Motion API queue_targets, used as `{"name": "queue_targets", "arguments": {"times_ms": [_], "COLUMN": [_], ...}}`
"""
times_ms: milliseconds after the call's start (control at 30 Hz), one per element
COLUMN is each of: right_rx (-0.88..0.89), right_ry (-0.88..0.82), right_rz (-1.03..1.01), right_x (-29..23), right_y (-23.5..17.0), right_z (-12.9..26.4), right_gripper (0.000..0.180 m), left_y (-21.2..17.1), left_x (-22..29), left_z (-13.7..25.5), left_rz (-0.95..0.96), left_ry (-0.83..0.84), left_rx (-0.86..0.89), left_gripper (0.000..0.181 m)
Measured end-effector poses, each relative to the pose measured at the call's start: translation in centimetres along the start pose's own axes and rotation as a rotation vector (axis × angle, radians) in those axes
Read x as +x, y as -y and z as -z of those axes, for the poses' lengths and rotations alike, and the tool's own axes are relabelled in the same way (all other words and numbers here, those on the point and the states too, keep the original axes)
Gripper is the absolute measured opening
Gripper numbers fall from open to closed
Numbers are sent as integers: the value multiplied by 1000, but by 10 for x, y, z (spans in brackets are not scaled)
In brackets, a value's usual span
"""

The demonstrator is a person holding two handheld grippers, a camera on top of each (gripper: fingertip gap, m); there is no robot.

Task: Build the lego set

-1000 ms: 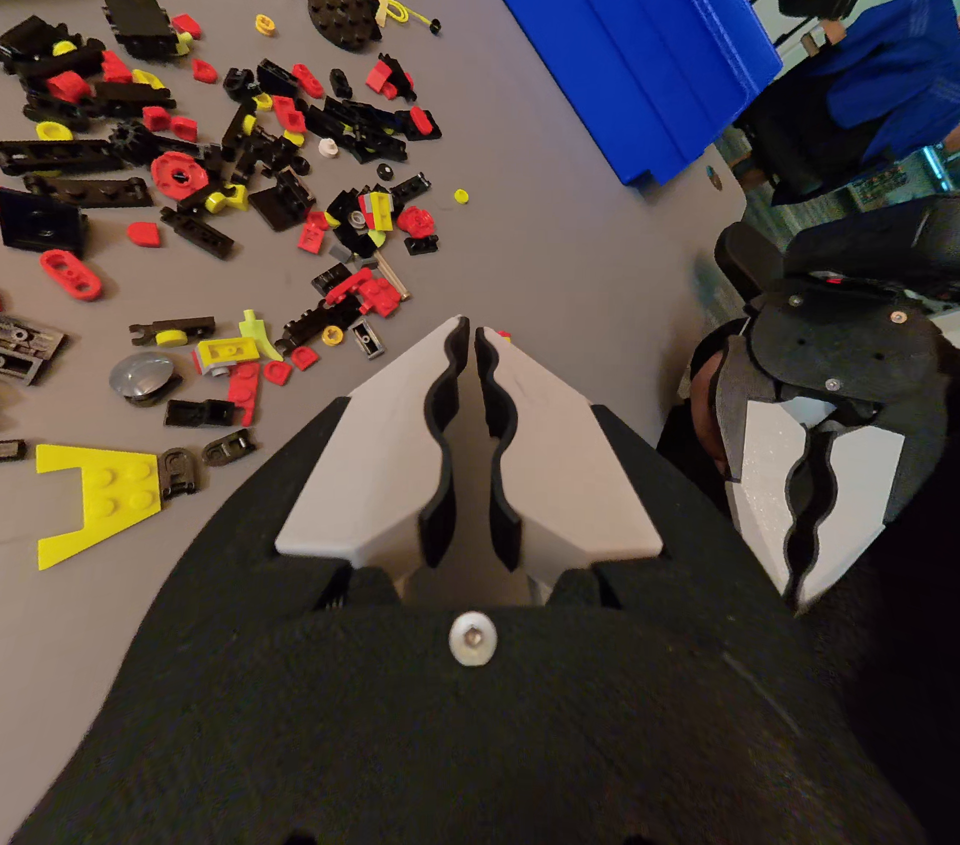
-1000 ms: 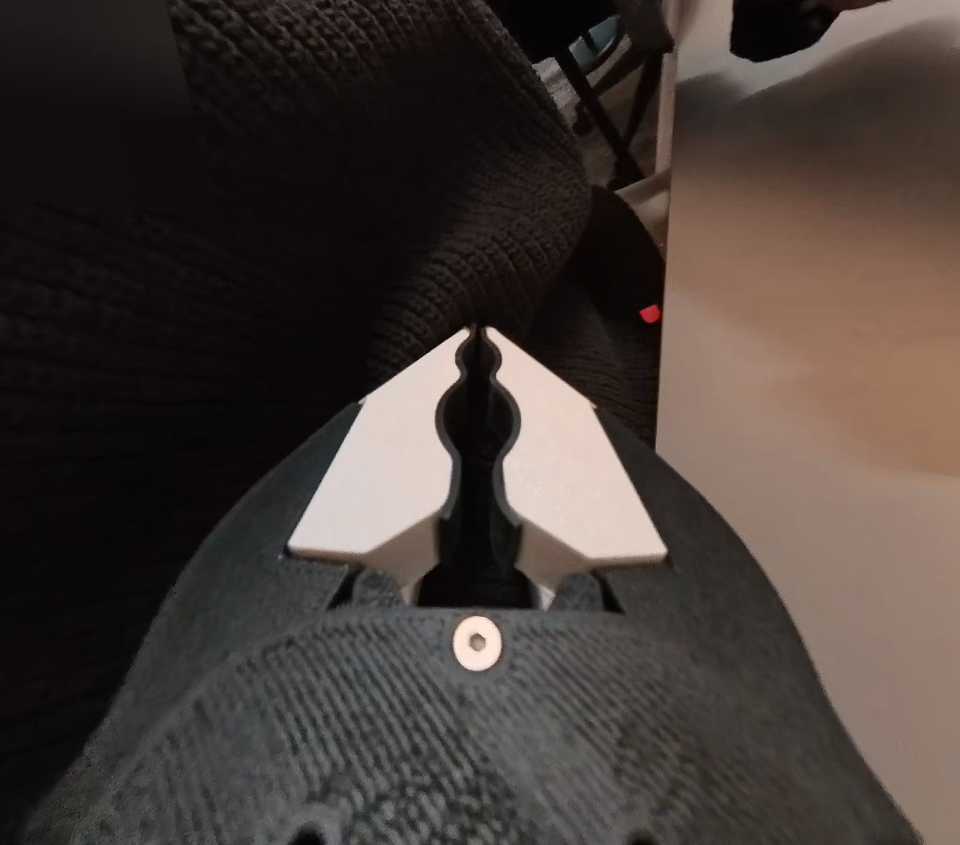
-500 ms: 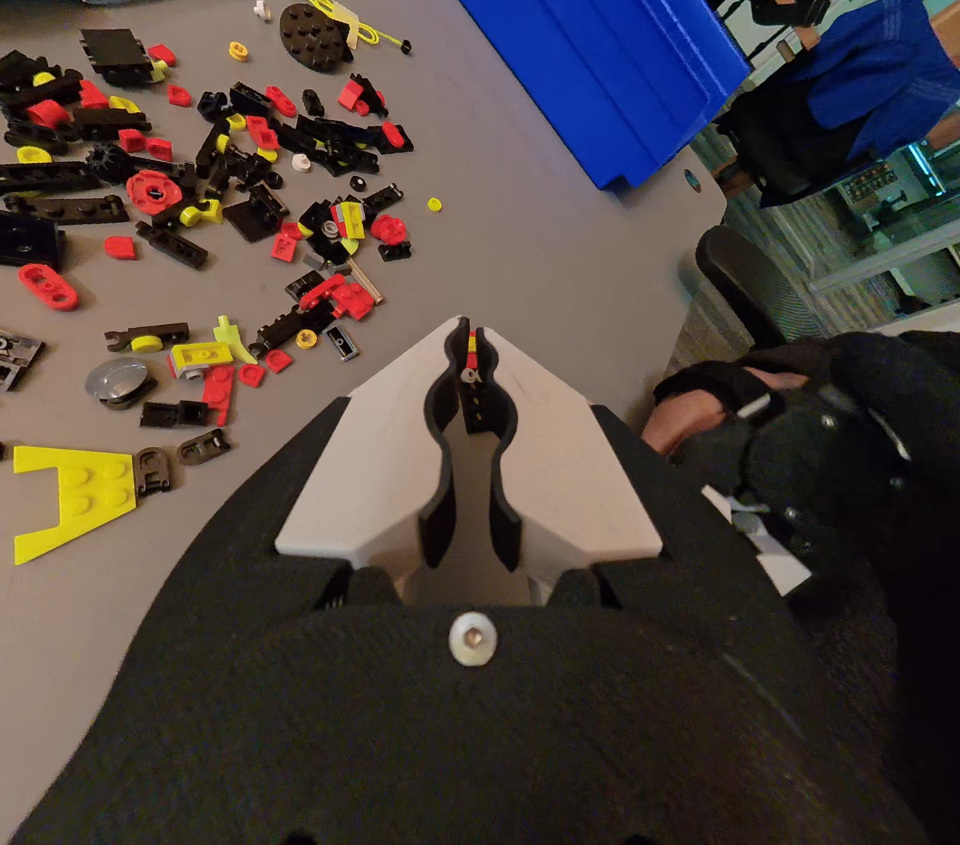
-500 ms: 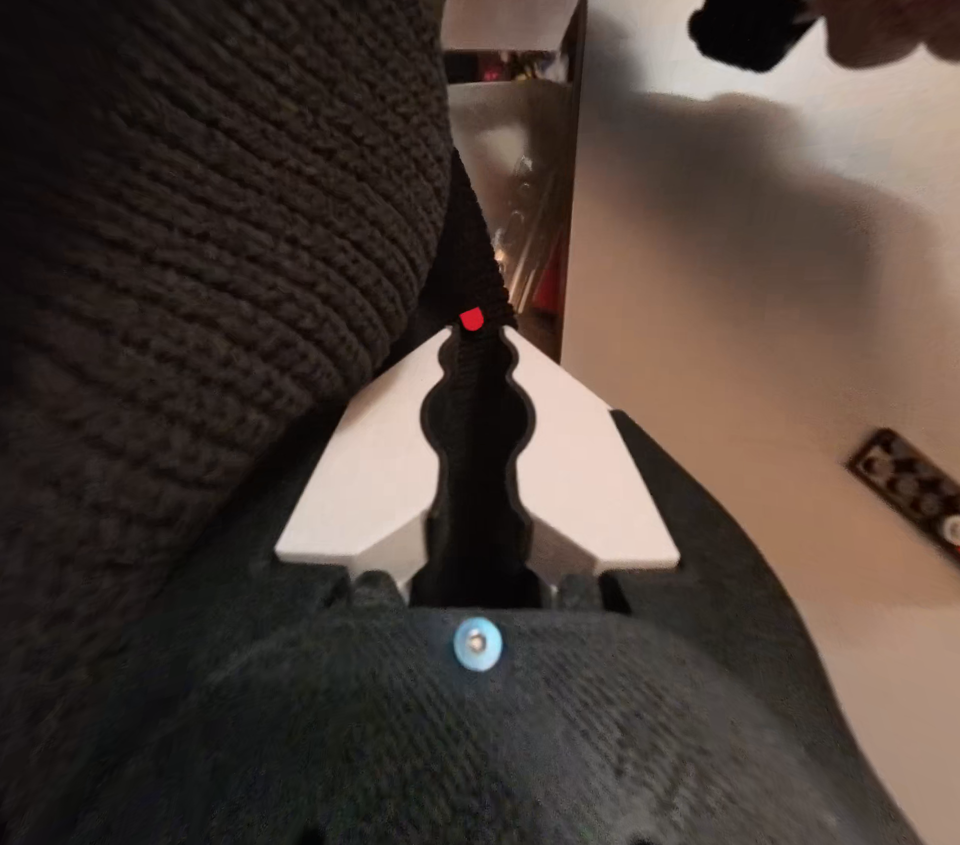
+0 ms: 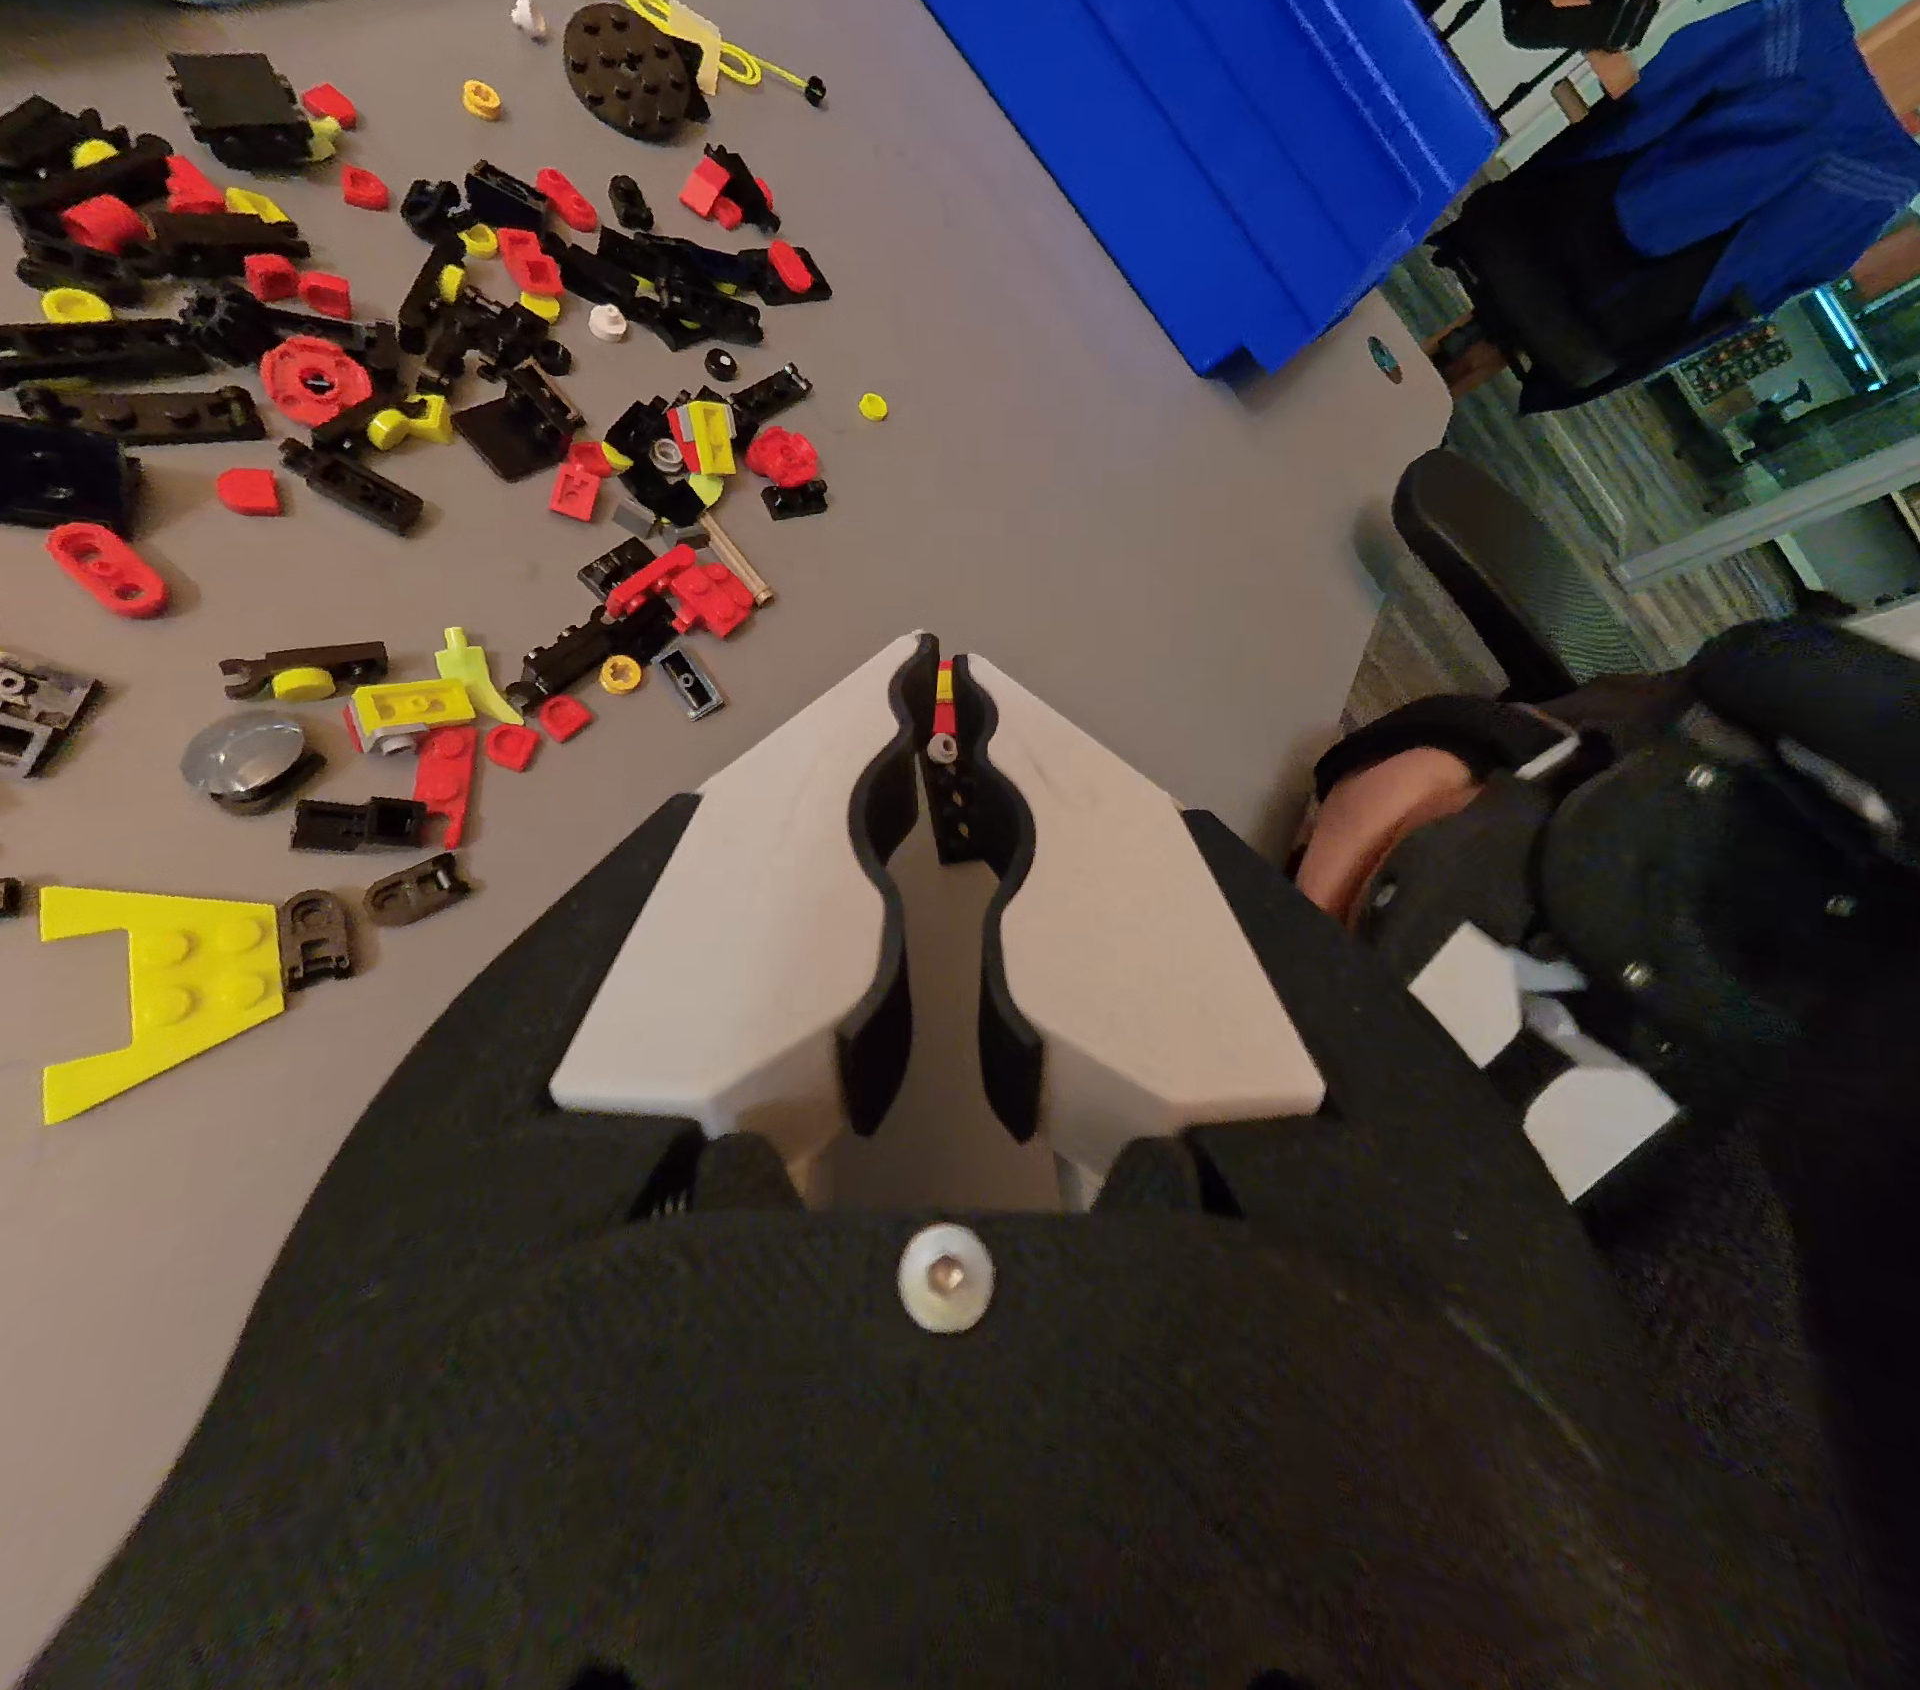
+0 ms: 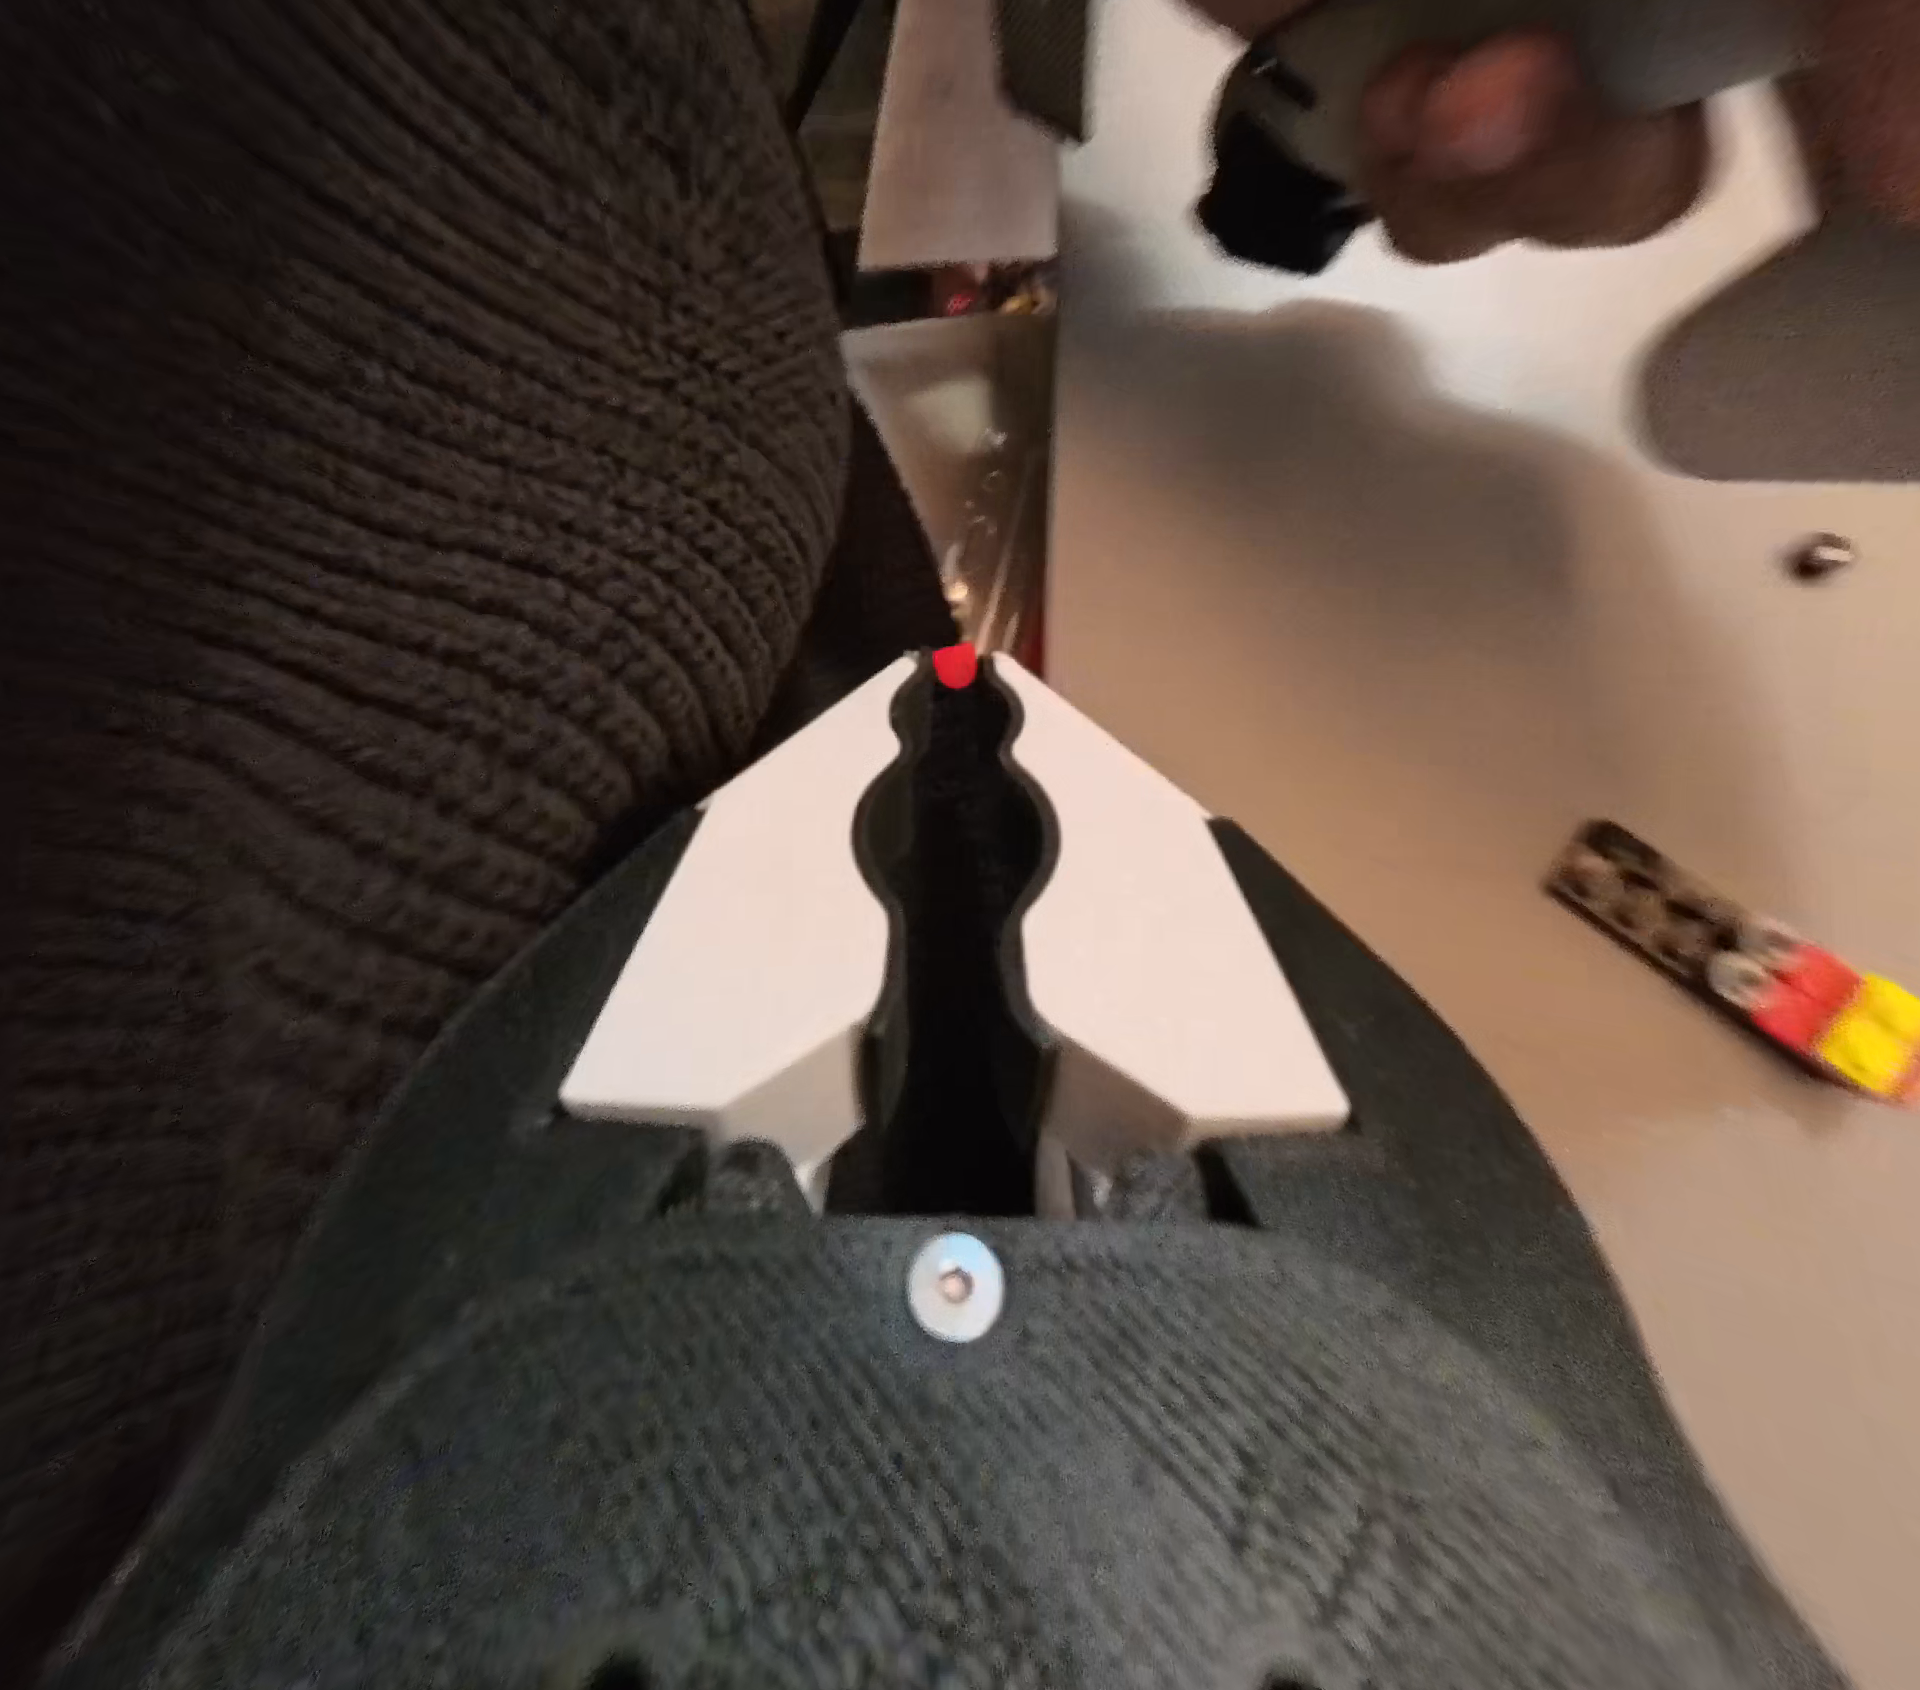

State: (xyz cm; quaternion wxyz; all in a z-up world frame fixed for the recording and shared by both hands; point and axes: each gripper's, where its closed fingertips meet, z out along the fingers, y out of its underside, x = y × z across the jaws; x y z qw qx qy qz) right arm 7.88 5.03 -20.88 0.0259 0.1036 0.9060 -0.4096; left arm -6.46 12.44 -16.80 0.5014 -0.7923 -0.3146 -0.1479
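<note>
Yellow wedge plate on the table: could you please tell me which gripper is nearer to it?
Left. The left gripper is over the table, just to the right of the yellow wedge plate; the right gripper is farther right, beyond the table's edge.

- From the left wrist we look down over the grey table (image 5: 1039, 435), loose bricks near.
- From the right wrist we face the table edge (image 6: 1351, 705), close to a dark knit sleeve (image 6: 364, 445).
- Both share the table.
</note>
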Motion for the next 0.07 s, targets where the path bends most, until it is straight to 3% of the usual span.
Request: {"name": "queue_targets", "arguments": {"times_ms": [33, 67], "right_rx": [32, 63], "right_ry": [-32, -74], "right_rz": [-22, -51], "right_x": [8, 19], "right_y": [5, 9], "right_z": [8, 17], "right_gripper": [7, 6], "left_y": [-1, -3], "left_x": [-2, -4], "left_z": [0, -1], "left_rz": [8, 16], "left_ry": [5, 13], "left_rx": [-5, -14], "left_gripper": [0, 0]}}
